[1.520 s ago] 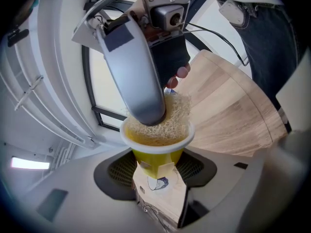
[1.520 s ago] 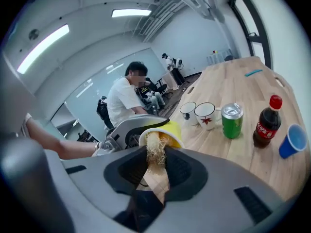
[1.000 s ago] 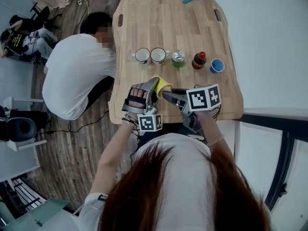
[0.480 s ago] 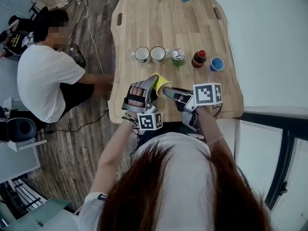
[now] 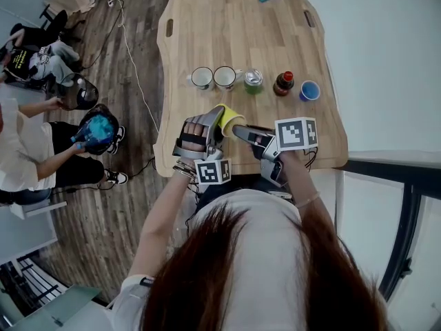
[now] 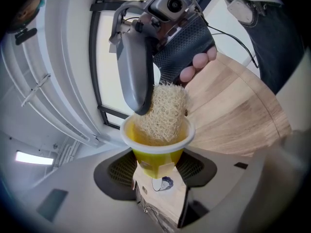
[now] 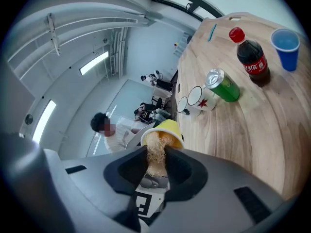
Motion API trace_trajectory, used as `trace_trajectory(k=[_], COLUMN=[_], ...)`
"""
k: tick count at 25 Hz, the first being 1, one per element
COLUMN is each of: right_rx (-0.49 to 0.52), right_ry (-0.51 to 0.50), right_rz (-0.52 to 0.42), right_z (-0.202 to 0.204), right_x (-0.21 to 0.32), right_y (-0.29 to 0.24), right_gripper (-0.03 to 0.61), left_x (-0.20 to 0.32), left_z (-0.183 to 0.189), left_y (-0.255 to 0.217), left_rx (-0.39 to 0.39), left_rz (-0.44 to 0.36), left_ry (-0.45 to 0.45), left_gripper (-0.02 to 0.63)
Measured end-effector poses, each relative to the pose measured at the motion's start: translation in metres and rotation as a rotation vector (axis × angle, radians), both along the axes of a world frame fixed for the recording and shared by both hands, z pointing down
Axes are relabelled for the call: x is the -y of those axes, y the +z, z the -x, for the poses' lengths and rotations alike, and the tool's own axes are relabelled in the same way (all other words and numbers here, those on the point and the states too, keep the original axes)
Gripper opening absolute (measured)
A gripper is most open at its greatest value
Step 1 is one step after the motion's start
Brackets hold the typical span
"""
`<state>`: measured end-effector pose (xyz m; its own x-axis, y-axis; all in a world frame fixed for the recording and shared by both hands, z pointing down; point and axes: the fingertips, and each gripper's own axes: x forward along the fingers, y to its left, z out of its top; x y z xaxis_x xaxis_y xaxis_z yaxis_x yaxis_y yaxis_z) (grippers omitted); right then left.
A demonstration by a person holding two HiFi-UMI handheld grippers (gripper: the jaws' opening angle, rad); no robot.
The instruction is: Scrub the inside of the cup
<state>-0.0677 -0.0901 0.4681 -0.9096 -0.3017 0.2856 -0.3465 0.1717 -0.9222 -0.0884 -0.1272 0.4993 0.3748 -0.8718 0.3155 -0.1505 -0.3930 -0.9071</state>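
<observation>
Two mugs (image 5: 202,78), two cups (image 5: 310,90), can (image 5: 253,81), bottle (image 5: 284,84)

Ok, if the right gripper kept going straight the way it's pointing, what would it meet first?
The yellow cup in the left gripper. The scrubber held by the right gripper is inside its mouth, so going on would likely press it against the cup's inner wall or bottom; depth is unclear.

Wooden table (image 5: 231,29): two mugs (image 5: 202,78), green can (image 5: 253,81), cola bottle (image 5: 283,83), blue cup (image 5: 310,90) in row.
</observation>
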Motion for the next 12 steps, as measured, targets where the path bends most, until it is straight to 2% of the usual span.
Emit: trace_trajectory(k=[5,12], right_rx=[-0.019,-0.118], right_ry=[-0.012,-0.057], right_rz=[-0.019,-0.080], right_z=[-0.0014,-0.0009], right_x=[-0.0008,-0.0036], right_y=[0.0005,0.0067], right_gripper=[0.109,0.109], left_x=[0.0032,0.0078], left_z=[0.0028,0.0092], left_y=[0.0012,0.0061], left_rx=[0.000,-0.024], left_rz=[0.005,0.047], left_ry=[-0.015,-0.054], left_gripper=[0.249,0.249])
